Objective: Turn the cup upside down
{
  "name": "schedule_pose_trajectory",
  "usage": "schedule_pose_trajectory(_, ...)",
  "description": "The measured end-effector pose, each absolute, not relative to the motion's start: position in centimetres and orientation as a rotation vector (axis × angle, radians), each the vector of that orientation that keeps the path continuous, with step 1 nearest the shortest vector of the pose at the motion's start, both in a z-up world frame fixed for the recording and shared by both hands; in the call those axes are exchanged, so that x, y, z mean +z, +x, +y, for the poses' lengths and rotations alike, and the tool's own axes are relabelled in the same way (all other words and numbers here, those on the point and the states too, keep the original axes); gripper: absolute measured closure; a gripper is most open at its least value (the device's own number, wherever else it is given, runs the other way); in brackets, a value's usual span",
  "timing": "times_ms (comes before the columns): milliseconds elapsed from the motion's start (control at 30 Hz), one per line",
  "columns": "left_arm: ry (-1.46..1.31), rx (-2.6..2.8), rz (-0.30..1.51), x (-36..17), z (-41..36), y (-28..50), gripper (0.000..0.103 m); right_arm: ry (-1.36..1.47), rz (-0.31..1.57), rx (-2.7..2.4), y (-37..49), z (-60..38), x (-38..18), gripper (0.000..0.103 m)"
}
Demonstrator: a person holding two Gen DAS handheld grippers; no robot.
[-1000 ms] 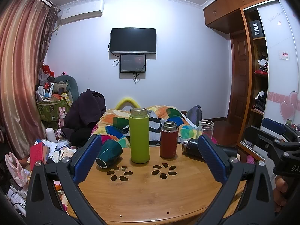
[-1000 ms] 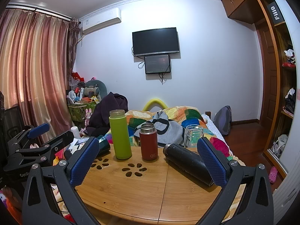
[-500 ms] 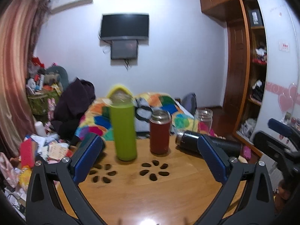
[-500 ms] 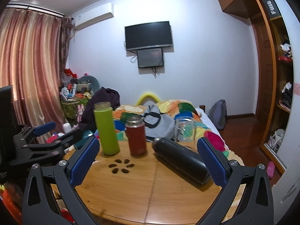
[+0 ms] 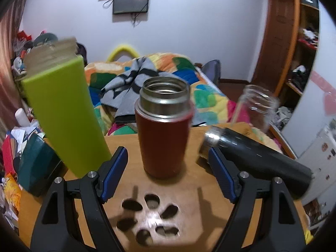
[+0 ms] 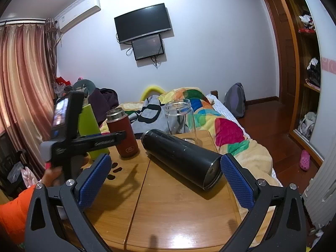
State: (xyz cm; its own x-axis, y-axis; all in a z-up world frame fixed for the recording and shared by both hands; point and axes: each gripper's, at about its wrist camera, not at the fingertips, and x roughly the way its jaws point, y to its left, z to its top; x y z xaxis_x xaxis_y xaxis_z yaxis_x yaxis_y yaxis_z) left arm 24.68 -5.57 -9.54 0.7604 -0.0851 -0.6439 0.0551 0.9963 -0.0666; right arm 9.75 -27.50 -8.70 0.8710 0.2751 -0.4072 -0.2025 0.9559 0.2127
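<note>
Left gripper [image 5: 167, 173] sits low at frame centre w/ fingers spread wide, holding nothing, lined up either side of the red cup [image 5: 163, 126], which stands upright, mouth up, mid-frame on the wooden desk [image 5: 189, 205]. Probably squared up like this so the fingers can close on the cup's body and turn it over (a judgement, no contact yet). Green bottle [image 5: 63, 113] leans large at left of frame, just beside the left finger, so clearance there looks tight. Teal cup [image 5: 35, 168] lies at lower left. Right gripper [image 6: 163, 180] fingers also released, empty, bracketing the black flask [image 6: 180, 157] lying on its side at centre of the right view; glass jar [image 6: 180, 117] stands behind it, near the desk's far edge.
</note>
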Motion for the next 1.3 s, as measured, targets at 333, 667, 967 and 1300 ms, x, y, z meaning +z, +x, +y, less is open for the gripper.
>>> schedule_pose_trajectory(333, -0.102, -0.076, 0.759, -11.3, -5.1, 27.9, 0.041, 0.163, 0.464, 0.261, 10.4, -27.3, -9.2, 0.0)
schedule_pose_trajectory(667, 0.01, -0.182, 0.79, -10.6, -4.9, 24.1, 0.042, 0.136, 0.472, 0.27, 10.3, -26.5, -9.6, 0.0)
schedule_pose_trajectory(967, 0.104, -0.356, 0.815, -9.2, -3.5, 15.8, 0.042, 0.092, 0.49, 0.293, 10.0, -25.0, -10.2, 0.0)
schedule_pose_trajectory(1300, 0.09, -0.489, 0.805, -9.0, -3.5, 10.4, 0.042, 0.06, 0.507, 0.309, 8.6, -23.8, -10.7, 0.0)
